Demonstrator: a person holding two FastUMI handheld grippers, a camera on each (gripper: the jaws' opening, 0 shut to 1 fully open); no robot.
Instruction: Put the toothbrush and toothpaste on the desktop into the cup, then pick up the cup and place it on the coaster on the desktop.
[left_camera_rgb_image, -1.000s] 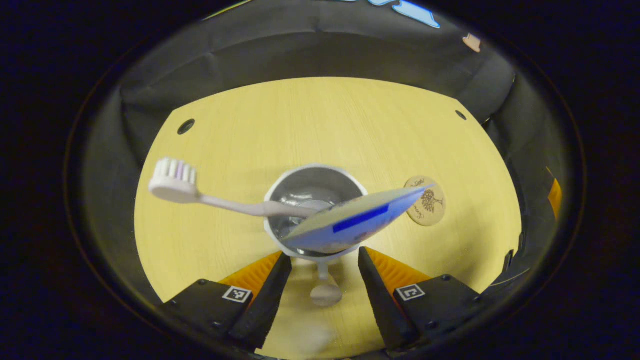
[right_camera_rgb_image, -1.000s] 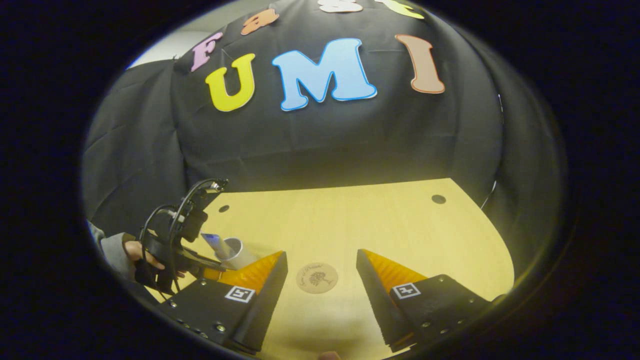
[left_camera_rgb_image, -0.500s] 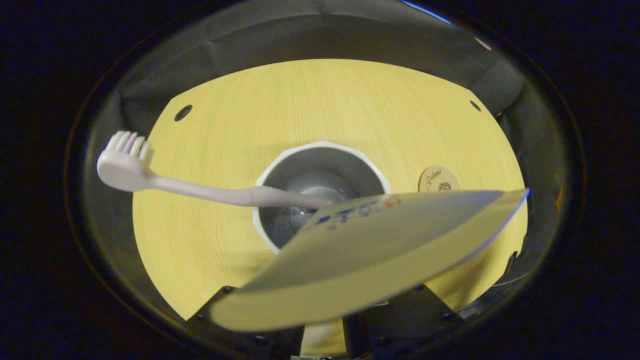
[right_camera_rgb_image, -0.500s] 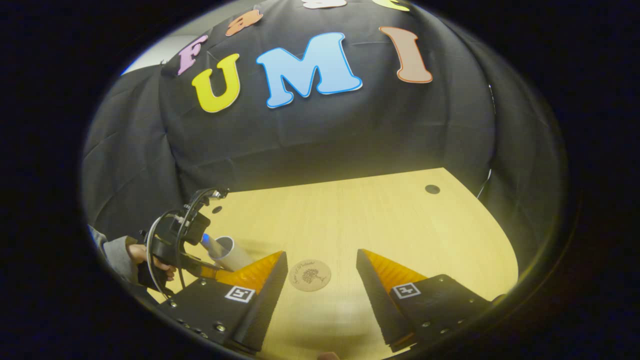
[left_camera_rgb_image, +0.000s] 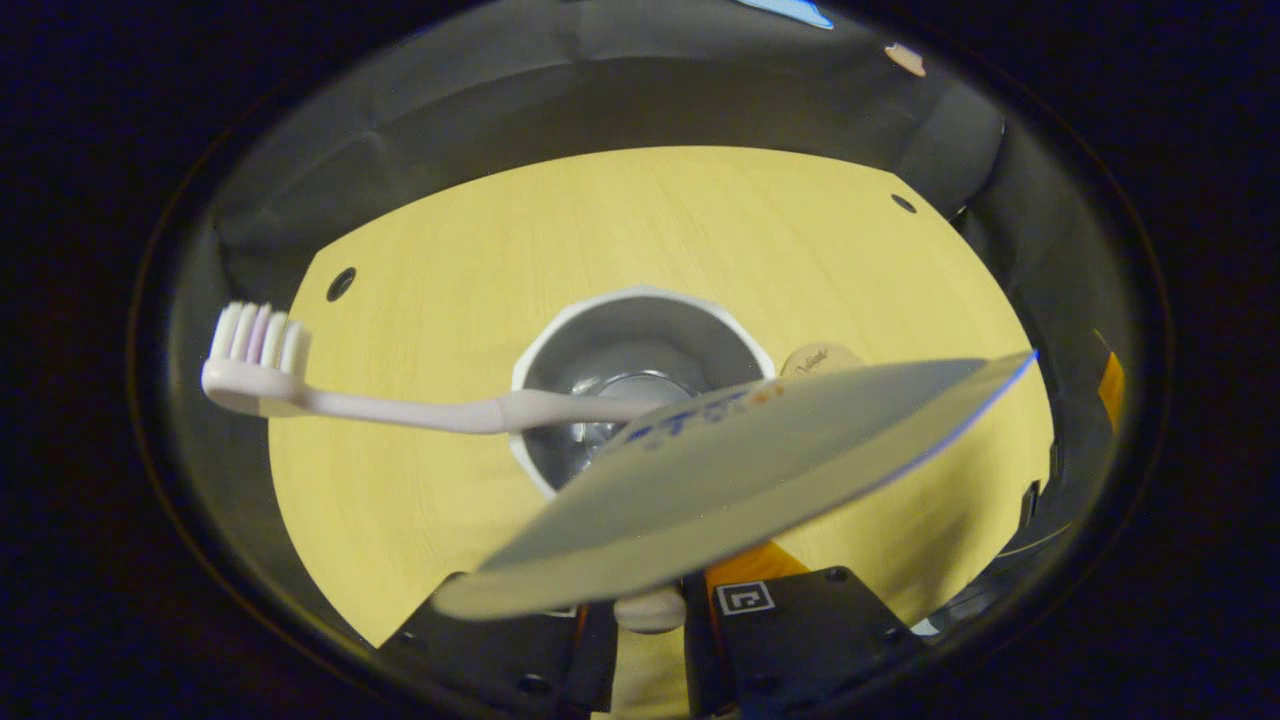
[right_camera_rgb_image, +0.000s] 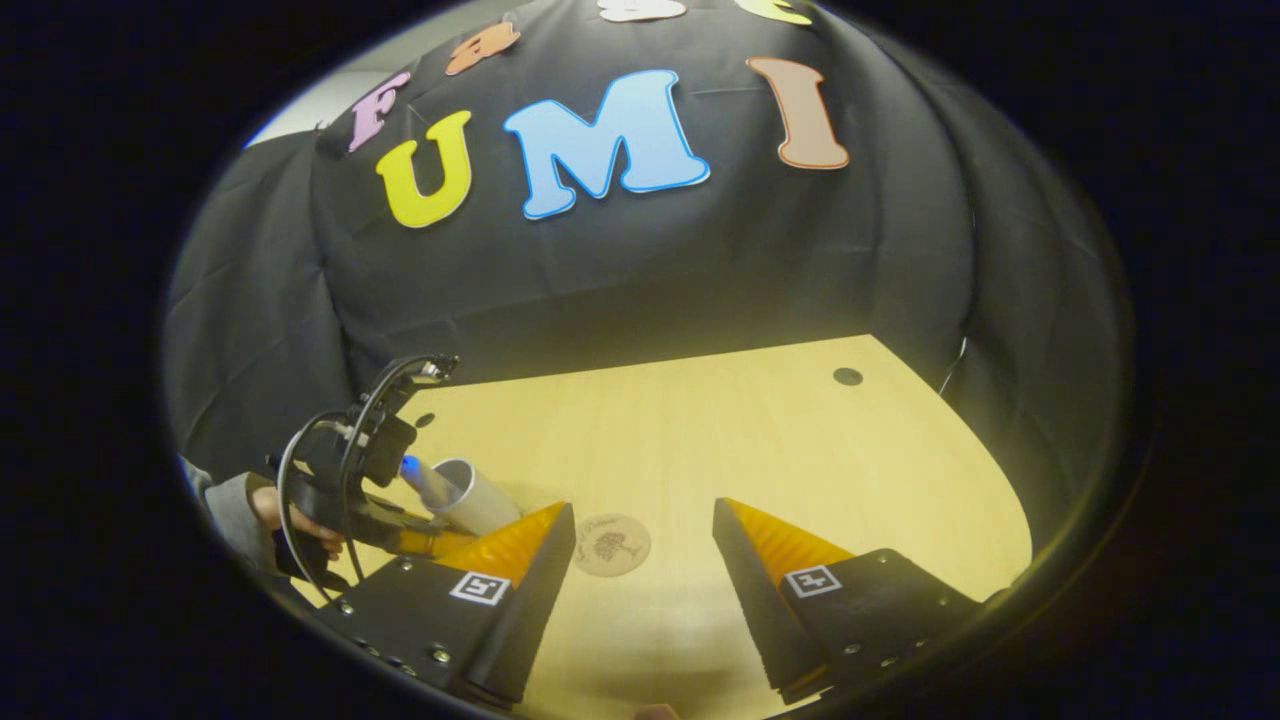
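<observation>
Desktop (left_camera_rgb_image: 480, 260), cup (left_camera_rgb_image: 640, 310) now nearer coaster (right_camera_rgb_image: 612, 544)

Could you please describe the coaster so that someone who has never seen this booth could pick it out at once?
Start from the pale wooden desktop in front of the black cloth wall. In the right gripper view, the coaster lies flat on it just right of the white cup, ahead of the right gripper. It is the only flat round disc there, tan, with a dark tree-like print.

The pale wooden desktop (right_camera_rgb_image: 700, 420) bears the coaster (right_camera_rgb_image: 611, 544); the cup (right_camera_rgb_image: 478, 494), at its nine o'clock, seemingly lifted.
</observation>
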